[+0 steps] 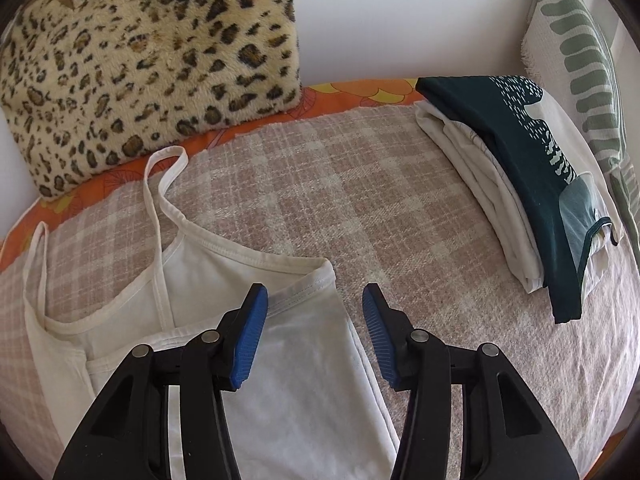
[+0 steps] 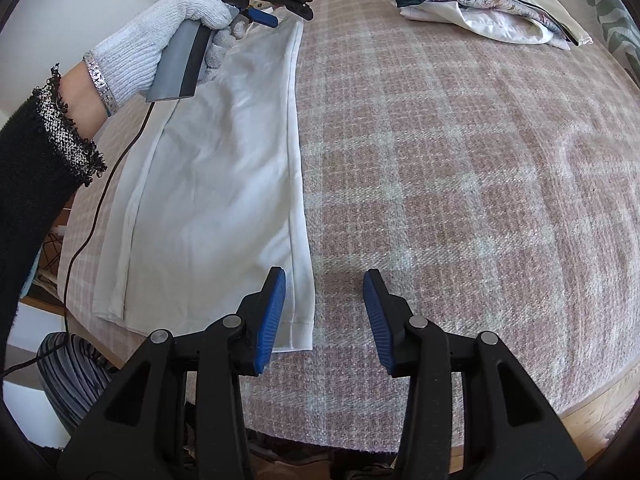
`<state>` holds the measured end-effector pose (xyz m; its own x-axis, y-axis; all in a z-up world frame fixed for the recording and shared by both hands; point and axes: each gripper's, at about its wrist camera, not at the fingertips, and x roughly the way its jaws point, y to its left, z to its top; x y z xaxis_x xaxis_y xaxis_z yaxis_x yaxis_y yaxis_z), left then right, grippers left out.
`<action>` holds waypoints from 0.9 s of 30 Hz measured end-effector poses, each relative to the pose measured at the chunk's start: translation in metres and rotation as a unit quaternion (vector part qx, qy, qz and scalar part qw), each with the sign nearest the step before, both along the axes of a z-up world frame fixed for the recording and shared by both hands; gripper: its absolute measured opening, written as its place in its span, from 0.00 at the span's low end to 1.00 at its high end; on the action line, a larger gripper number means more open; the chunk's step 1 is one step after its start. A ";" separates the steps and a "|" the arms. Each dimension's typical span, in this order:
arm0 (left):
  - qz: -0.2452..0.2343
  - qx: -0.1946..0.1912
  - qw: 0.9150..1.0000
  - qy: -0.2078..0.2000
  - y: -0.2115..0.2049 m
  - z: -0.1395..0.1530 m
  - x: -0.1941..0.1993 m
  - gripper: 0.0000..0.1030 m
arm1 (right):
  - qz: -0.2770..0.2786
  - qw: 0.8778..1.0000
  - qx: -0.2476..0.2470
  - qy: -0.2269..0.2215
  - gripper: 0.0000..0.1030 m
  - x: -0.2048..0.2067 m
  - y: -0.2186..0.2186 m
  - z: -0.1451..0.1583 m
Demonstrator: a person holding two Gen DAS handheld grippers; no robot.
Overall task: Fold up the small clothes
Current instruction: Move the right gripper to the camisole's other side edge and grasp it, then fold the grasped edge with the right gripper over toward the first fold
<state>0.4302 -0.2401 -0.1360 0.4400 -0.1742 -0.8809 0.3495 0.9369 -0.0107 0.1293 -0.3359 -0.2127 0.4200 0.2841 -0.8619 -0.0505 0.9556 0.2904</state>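
A white strappy top [image 1: 304, 360] lies folded lengthwise on the plaid blanket [image 1: 320, 184], its straps trailing toward the upper left. My left gripper [image 1: 315, 290] hangs open just over the top's neckline corner, one blue pad above the fabric and the other above bare blanket. In the right wrist view the white top [image 2: 216, 208] runs away from me as a long strip. My right gripper [image 2: 326, 274] is open over its near hem corner, with nothing pinched. At the strip's far end a gloved hand [image 2: 160, 40] holds the left gripper [image 2: 286, 14].
A stack of folded clothes [image 1: 532, 184] with a dark teal piece on top sits at the right of the blanket. A leopard-print cushion [image 1: 140, 60] and a green-patterned pillow [image 1: 576, 60] lean on the wall. A black cable [image 2: 100, 200] hangs below the gloved hand.
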 end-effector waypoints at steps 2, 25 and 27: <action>0.001 0.004 1.000 0.000 0.000 -0.004 0.001 0.36 | 0.004 1.000 -0.004 0.000 0.42 -0.001 0.002 0.000; -0.006 -0.098 0.995 -0.019 0.033 0.017 0.002 0.07 | 0.018 1.000 -0.006 0.003 0.07 0.005 0.009 -0.002; -0.006 -0.109 0.994 -0.021 0.040 0.022 0.000 0.07 | 0.021 1.000 -0.005 -0.003 0.06 0.001 0.010 0.002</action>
<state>0.4304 -0.1999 -0.1140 0.4725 -0.3646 -0.8024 0.3649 0.9096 -0.1985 0.1301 -0.3261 -0.2104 0.4125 0.2938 -0.8623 -0.0930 0.9552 0.2810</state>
